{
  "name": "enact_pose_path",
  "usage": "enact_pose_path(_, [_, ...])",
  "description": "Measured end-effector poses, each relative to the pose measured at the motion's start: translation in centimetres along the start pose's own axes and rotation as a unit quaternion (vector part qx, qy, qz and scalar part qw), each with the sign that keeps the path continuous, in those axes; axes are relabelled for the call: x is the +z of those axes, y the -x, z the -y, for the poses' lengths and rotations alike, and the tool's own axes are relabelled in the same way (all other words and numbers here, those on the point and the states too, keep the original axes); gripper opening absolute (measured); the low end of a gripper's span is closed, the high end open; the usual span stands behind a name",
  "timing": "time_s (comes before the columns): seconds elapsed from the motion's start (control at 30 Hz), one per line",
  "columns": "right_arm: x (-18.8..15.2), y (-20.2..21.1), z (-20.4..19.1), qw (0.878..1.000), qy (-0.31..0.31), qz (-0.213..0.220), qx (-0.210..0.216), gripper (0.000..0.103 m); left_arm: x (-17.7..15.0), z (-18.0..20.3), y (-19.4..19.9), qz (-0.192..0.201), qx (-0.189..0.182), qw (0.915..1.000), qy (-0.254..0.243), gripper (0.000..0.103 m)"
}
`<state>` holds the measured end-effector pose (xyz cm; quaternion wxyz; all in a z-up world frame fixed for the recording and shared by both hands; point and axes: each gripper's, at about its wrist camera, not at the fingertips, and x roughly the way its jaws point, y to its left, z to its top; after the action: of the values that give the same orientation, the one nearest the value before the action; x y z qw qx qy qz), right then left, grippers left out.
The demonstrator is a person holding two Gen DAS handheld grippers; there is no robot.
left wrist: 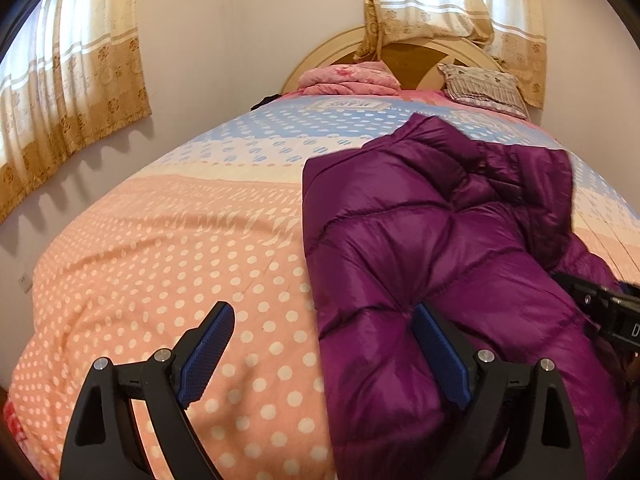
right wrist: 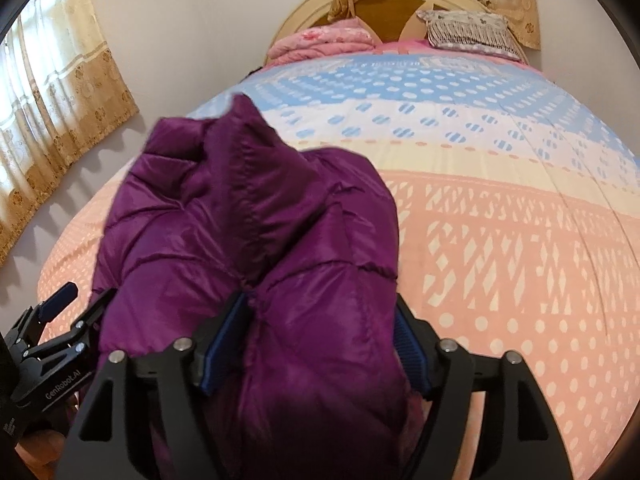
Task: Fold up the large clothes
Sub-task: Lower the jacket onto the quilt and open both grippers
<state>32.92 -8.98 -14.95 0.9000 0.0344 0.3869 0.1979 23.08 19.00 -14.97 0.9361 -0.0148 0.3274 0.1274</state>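
Observation:
A purple quilted down jacket (left wrist: pixel 432 232) lies bunched on the bed, toward its right side and near edge. My left gripper (left wrist: pixel 324 350) is open over the jacket's left edge, with one finger over the bedspread and one over the purple fabric, holding nothing. My right gripper (right wrist: pixel 320 344) has both blue pads against a thick bundle of the jacket (right wrist: pixel 248 224), which fills the gap between them. The left gripper also shows at the lower left of the right wrist view (right wrist: pixel 64 320). The right gripper's black body shows at the right edge of the left wrist view (left wrist: pixel 608 312).
The bed has a pink, cream and blue dotted bedspread (left wrist: pixel 160 264). A folded pink quilt (left wrist: pixel 348 78) and a striped pillow (left wrist: pixel 484 84) lie by the rounded headboard (left wrist: pixel 332 46). Beige curtains (left wrist: pixel 68 92) hang on the left wall and behind the headboard.

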Motion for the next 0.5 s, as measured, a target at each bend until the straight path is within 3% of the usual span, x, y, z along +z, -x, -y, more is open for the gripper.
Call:
enact_pose_path(0.07, [0.2, 1.8, -0.4, 1.000, 0.003, 0.016, 0.001, 0.077, 0.3, -0.3, 2.5, 0.013, 0.001, 0.9999, -0.001, 0.091])
enact_pose_path(0.2, [0.0, 7.3, -1.6, 0.998, 0.014, 0.065, 0.006, 0.080, 0.6, -0.8, 9.5, 0.077, -0.013, 0.9970, -0.007, 0.091])
enact_pose_path(0.37, [-1.6, 15.5, -3.7, 0.990, 0.036, 0.136, -0.005, 0.092, -0.1, -2.5, 18.0, 0.138, -0.031, 0.9898, 0.015, 0.091])
enact_pose_path(0.5, [-2.4, 19.1, -4.9, 0.985, 0.041, 0.169, -0.005, 0.097, 0.1, -2.9, 21.7, 0.171, -0.035, 0.9845, 0.022, 0.091])
